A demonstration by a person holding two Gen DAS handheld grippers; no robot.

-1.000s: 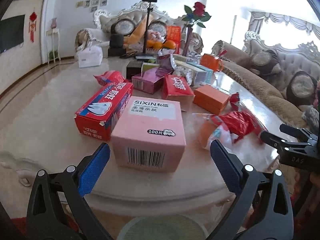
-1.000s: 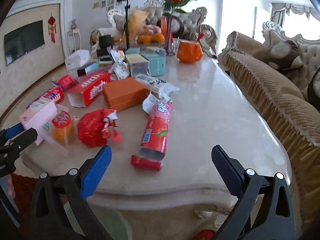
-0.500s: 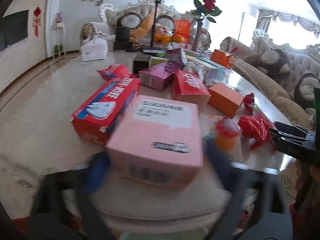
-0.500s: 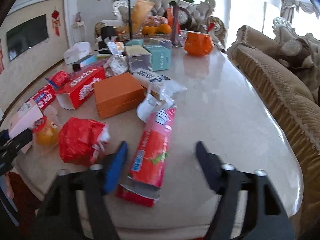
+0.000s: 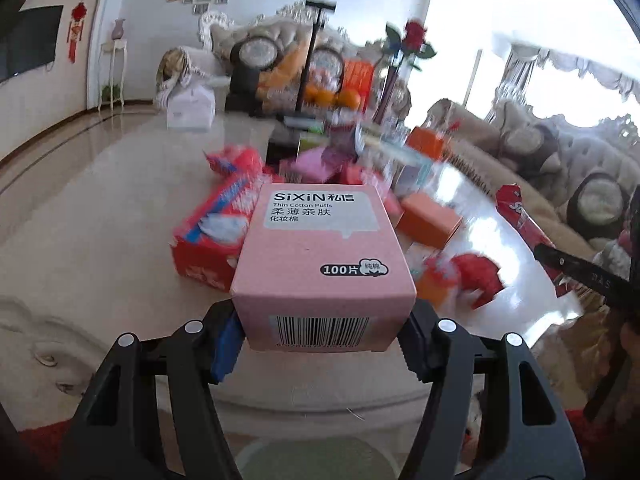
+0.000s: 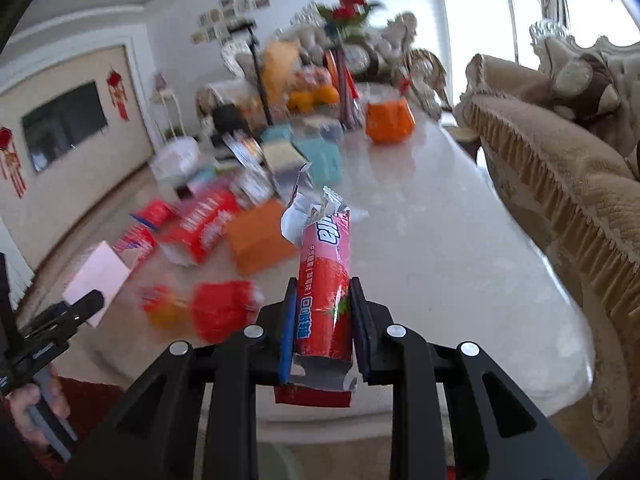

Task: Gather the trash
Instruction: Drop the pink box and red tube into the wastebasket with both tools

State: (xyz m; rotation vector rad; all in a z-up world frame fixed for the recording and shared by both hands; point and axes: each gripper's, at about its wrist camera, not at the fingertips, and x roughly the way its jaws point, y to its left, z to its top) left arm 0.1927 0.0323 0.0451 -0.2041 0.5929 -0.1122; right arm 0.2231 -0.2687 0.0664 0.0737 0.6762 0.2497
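My left gripper (image 5: 322,340) is shut on a pink cotton-puff box (image 5: 322,256), gripped at its barcode end and lifted above the marble table (image 5: 80,240). My right gripper (image 6: 324,332) is shut on a long red snack wrapper (image 6: 326,280) with a torn silver end, held above the table (image 6: 440,260). The same wrapper shows at the right edge of the left wrist view (image 5: 524,220). The pink box also shows in the right wrist view (image 6: 98,280).
Left on the table are a red toothpaste box (image 5: 212,236), an orange box (image 6: 260,244), a crumpled red bag (image 6: 220,312), an orange jelly cup (image 6: 164,312) and several other boxes behind. A beige sofa (image 6: 560,184) runs along the right side.
Both grippers moved forward and closed: the left on the pink box, the right on the red wrapper. Both items have come up off the table.
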